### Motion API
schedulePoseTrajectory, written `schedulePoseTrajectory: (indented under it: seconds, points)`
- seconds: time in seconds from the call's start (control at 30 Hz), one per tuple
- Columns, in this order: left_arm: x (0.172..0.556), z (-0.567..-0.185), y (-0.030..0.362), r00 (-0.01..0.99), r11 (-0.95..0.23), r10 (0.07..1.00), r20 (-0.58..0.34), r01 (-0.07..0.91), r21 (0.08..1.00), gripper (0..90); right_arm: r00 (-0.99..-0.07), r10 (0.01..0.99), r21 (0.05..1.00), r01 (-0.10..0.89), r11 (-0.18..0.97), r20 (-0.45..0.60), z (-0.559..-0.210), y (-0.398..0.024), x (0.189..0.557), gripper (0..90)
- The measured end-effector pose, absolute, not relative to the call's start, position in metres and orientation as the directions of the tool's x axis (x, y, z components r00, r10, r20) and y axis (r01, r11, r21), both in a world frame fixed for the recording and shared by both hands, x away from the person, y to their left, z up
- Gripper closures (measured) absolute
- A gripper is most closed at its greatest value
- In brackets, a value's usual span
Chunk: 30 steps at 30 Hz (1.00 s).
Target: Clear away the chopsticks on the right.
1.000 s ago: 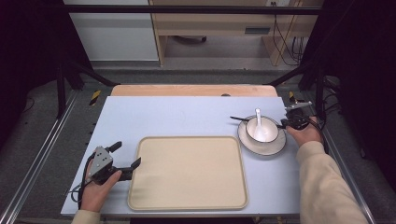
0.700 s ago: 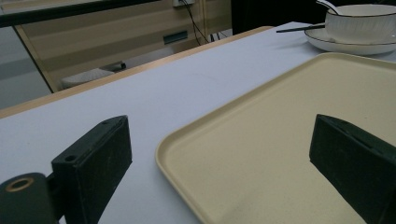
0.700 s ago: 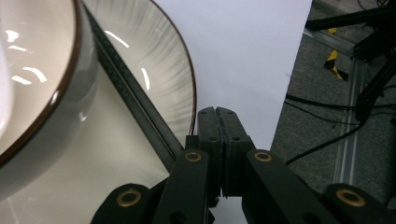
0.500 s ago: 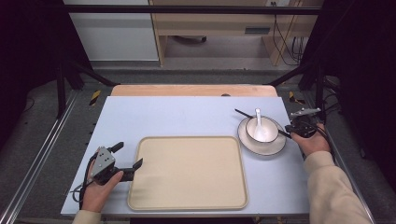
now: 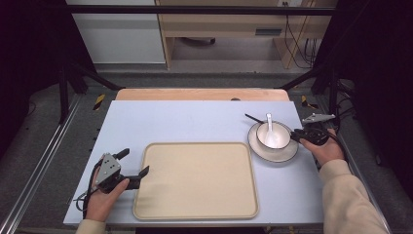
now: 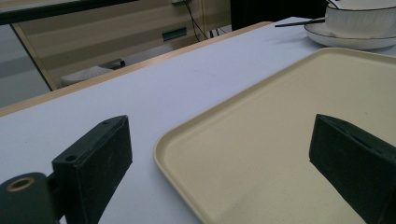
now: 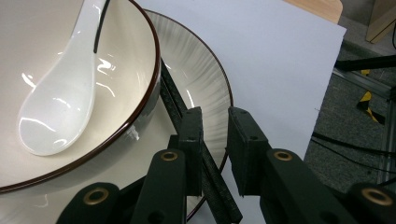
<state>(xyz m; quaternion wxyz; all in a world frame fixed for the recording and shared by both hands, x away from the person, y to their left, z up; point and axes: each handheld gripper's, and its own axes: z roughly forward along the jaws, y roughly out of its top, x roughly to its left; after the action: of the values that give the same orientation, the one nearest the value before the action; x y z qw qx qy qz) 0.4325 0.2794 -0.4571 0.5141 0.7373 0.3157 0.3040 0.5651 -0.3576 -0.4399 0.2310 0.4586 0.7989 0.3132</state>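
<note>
Right claw [image 7: 215, 140] newly slackened around the chopsticks [image 7: 187, 116], slightly withdrawn.

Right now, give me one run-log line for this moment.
left gripper: open, tray corner between fingers | right gripper: fingers just opening, chopsticks between them, lying on plate beside bowl

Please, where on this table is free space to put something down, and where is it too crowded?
The beige tray is bare across its whole inside. The blue table is free behind the tray, from its left edge up to the plate. Crowded is the right side: the plate carries the bowl, spoon and chopsticks, with the right hand-held gripper beside it.
</note>
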Motion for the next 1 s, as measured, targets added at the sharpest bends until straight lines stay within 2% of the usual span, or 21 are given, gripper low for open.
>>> schedulePoseTrajectory:
  seconds: [0.4,0.8,1.0]
  points:
    - [0.433,-0.458,0.275,0.628,-0.284,0.768,0.126,0.157,0.946,6.1,-0.49,0.868,0.714,0.58,0.392,-0.079,-0.444,-0.356,0.57,76.6]
    - [0.432,-0.458,0.275,0.628,-0.286,0.768,0.13,0.155,0.946,6.2,-0.528,0.841,0.716,0.54,0.442,-0.121,-0.447,-0.354,0.57,85.4]
    - [0.431,-0.458,0.277,0.619,-0.287,0.774,0.132,0.158,0.945,6.2,-0.47,0.873,0.751,0.528,0.397,-0.131,-0.436,-0.356,0.559,85.5]
